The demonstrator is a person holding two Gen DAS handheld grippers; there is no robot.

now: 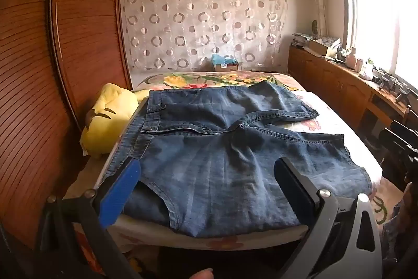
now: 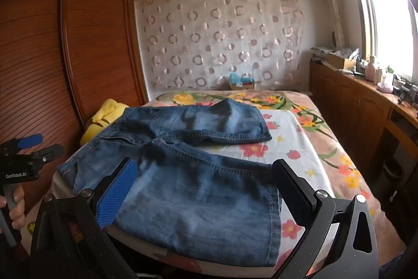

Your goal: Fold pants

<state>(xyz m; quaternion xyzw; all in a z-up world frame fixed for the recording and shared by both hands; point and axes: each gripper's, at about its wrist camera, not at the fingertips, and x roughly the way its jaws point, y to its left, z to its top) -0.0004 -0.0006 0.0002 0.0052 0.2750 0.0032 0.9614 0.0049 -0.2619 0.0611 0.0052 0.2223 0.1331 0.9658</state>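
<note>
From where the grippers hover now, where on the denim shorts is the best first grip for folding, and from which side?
Likely the near edge of the denim shorts, approached from the bed's foot: the left gripper on the waistband corner, the right gripper on the near leg's hem. Both are open, and these edges overhang the mattress, so a finger can probably slip underneath.

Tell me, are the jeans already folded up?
No, the jeans lie spread flat on the bed with both legs apart and neither open gripper touching them.
</note>
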